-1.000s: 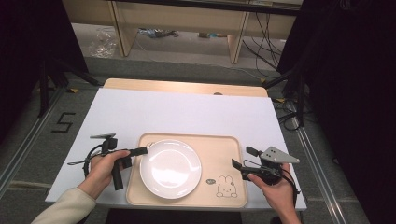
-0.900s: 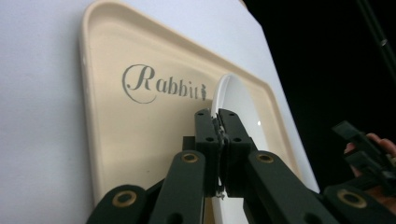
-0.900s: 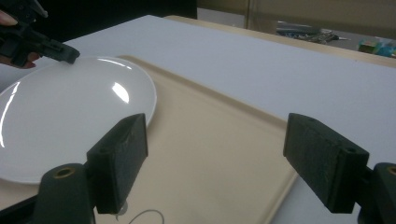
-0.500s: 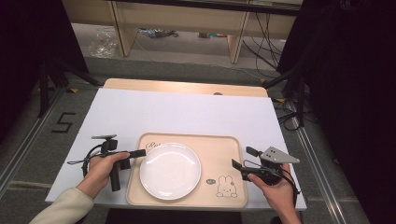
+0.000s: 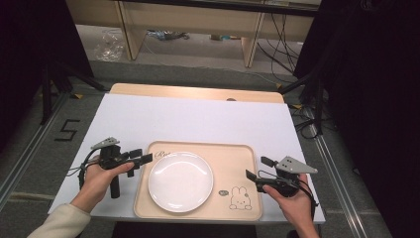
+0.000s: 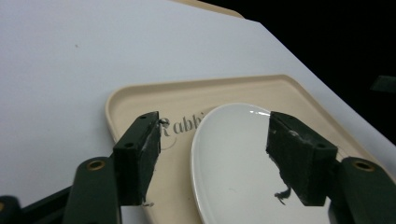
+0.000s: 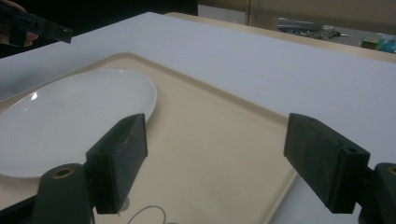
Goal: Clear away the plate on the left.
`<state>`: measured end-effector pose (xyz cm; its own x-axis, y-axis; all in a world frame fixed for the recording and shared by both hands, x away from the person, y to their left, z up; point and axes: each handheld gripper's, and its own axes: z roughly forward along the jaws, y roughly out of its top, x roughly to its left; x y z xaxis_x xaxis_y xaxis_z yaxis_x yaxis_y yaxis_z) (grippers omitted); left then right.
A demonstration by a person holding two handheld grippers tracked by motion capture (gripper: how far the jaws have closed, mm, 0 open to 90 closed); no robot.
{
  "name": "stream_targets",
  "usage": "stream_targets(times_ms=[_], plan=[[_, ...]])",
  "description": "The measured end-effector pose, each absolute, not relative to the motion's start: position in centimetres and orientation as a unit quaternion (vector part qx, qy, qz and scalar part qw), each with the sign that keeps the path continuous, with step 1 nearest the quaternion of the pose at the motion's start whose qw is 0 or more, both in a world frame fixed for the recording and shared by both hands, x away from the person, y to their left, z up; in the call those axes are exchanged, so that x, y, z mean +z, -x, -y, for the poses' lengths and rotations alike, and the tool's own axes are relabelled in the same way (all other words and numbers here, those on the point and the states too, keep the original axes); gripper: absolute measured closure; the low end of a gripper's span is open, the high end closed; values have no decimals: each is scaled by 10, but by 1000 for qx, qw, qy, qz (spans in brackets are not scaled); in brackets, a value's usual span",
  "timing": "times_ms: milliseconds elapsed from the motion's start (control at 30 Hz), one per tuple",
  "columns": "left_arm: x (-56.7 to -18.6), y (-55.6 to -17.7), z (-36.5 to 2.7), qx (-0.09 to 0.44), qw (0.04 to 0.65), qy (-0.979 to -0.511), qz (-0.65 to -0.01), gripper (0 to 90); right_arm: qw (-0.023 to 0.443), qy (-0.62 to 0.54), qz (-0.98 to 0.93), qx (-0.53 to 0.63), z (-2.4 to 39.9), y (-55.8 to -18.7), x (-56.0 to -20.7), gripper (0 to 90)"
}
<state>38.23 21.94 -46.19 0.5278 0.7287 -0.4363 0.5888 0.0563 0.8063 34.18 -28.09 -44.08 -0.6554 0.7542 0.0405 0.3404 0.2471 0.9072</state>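
The white plate (image 5: 181, 181) lies on the beige tray (image 5: 237, 158), toward the tray's left half. At the tray's left edge the left gripper (image 5: 141, 159) hangs with its jaws just opened wide, nothing between them. At the tray's right edge the right gripper (image 5: 257, 168) has its jaws apart. The tray rests on the white surface (image 5: 198, 119).

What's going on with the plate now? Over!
Left tool just opened, holding nothing. Right tool open, beside tray. White plate sits on tray. Nothing blocking.
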Motion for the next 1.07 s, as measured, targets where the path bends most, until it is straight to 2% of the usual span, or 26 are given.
stream_targets(times_ms=[300,467,567,700,767,900,1000,1067], plan=[[-456,-372,-232,112,542,-687,-470,305,199,-359,-753,515,278,-342,-443,224],[-452,-363,-241,140,552,-687,-451,283,210,-358,-762,497,281,-342,-441,223],[-450,-355,-247,161,548,-691,-444,256,195,-370,-758,500,279,-340,-442,224],[-448,-346,-249,169,550,-688,-441,241,191,-371,-758,501,279,-340,-442,224],[-447,-344,-250,179,550,-689,-436,231,209,-356,-759,504,279,-342,-443,224],[-447,-344,-249,180,550,-690,-434,221,208,-356,-760,503,280,-342,-442,224],[-448,-345,-247,178,549,-691,-435,220,187,-365,-761,504,279,-341,-442,224],[-449,-345,-246,175,547,-695,-433,221,196,-357,-760,506,280,-342,-443,224]])
